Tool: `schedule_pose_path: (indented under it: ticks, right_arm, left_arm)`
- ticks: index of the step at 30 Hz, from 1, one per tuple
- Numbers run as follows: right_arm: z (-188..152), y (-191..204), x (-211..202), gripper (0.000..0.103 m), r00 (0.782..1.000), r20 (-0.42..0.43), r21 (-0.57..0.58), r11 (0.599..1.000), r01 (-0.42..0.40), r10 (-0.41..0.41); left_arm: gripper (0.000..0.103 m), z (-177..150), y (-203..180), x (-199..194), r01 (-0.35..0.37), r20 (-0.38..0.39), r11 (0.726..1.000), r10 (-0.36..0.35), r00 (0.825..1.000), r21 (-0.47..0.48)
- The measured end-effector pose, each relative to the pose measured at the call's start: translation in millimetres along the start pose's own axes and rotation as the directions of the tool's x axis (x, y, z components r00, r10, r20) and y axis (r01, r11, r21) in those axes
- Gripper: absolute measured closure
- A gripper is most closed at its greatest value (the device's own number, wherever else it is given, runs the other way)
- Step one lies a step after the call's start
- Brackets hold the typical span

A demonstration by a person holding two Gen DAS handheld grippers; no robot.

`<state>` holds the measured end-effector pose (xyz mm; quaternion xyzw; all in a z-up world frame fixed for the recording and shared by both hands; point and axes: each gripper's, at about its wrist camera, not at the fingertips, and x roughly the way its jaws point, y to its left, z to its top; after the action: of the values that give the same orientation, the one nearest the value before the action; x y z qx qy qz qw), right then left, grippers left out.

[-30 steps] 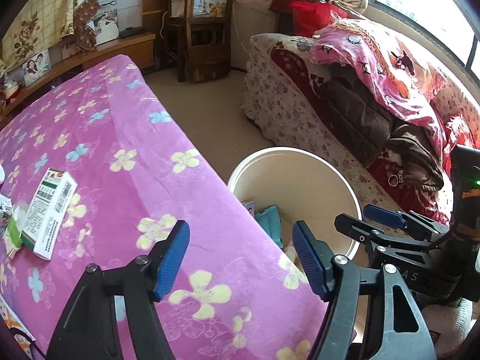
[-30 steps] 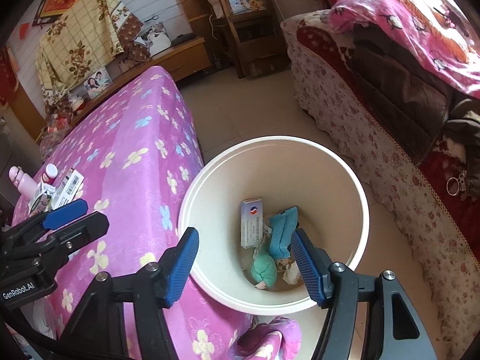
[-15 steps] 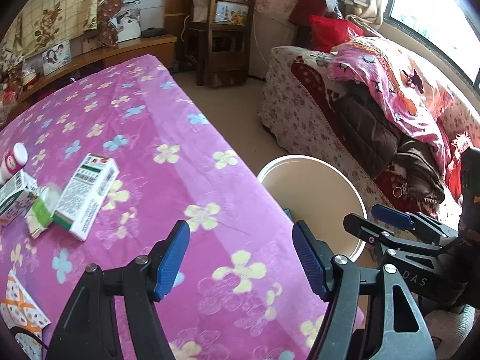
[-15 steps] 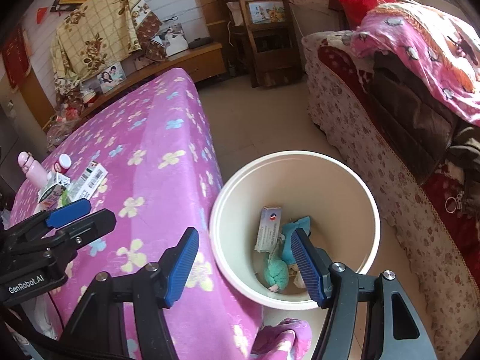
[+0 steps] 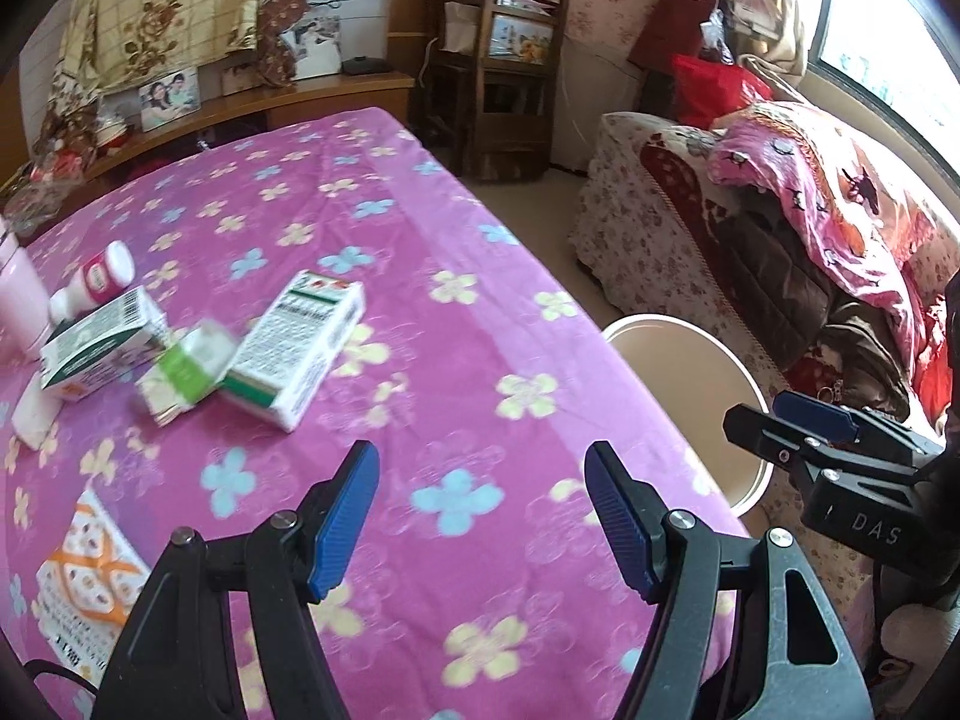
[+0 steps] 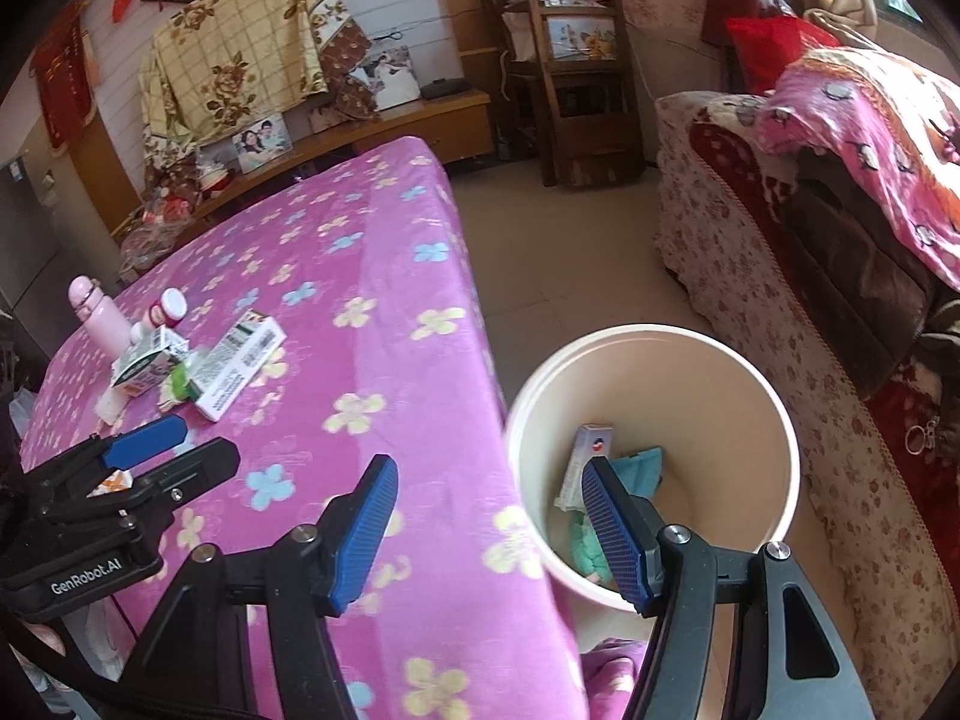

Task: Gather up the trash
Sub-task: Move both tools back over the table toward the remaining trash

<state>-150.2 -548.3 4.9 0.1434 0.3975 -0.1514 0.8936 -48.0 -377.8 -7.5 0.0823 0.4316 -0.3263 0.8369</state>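
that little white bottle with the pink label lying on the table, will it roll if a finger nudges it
Likely yes: the small bottle lies on its side and looks round. The soft floral tablecloth may damp the roll, and the green-and-white carton close beside it could block one direction.

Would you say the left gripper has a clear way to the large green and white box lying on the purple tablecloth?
Probably yes. The left gripper is open and empty, and only bare tablecloth lies between it and the green and white box. A crumpled green wrapper touches the box's left side, so that side is crowded.
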Motion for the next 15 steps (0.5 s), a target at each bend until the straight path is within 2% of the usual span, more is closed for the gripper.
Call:
schedule_pose_path:
  ticks: [10, 15]
  right_arm:
    - [-4, 58, 9, 0.035, 0.997, -0.038, -0.075, 0.994, -0.075, 0.072]
    - [-7, 84, 16, 0.035, 0.993, -0.059, -0.104, 0.989, -0.109, 0.103]
  left_arm:
    - [0.031, -26, 48, -25, -0.037, -0.032, 0.999, 0.036, 0.999, -0.030]
    - [0.031, -50, 74, -35, -0.064, -0.069, 0.998, 0.062, 0.996, -0.019]
